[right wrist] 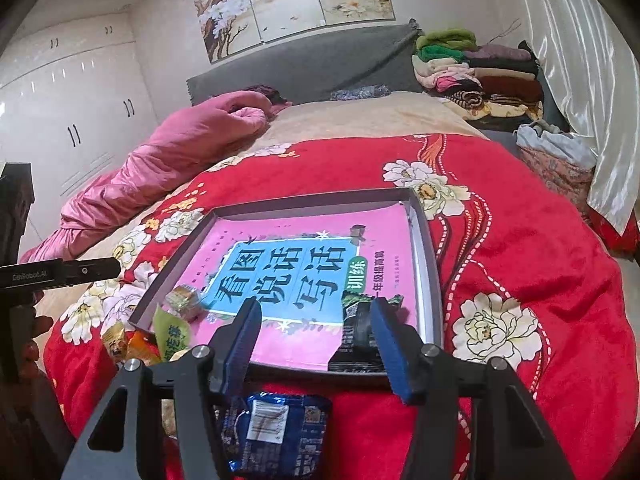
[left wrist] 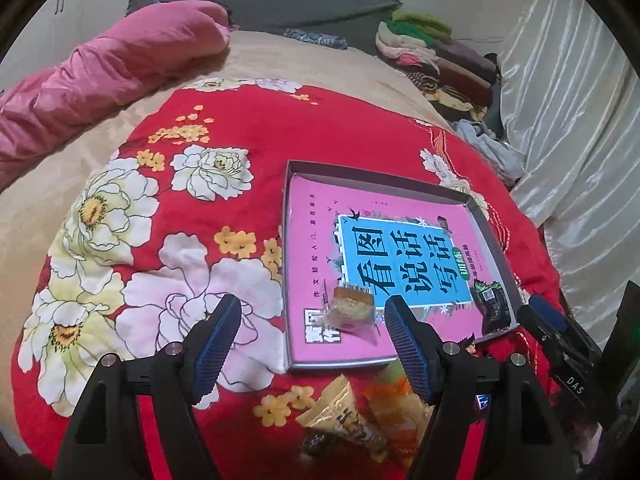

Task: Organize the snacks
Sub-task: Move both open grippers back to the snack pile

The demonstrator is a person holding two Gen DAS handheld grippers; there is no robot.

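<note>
While hidden leftward, blue packet [right wrist: 280,436] under right gripper [right wrist: 316,340], jaws apart

I'm working in a home bedroom: a bed under a red floral quilt [right wrist: 500,240], grey padded headboard [right wrist: 304,64], folded clothes stacked at its far right corner [right wrist: 480,72], white glossy wardrobes [right wrist: 60,112].

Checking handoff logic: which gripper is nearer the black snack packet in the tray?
Right. The right gripper hangs open directly over the black snack packet; the left gripper is open over the tray's opposite corner.
</note>
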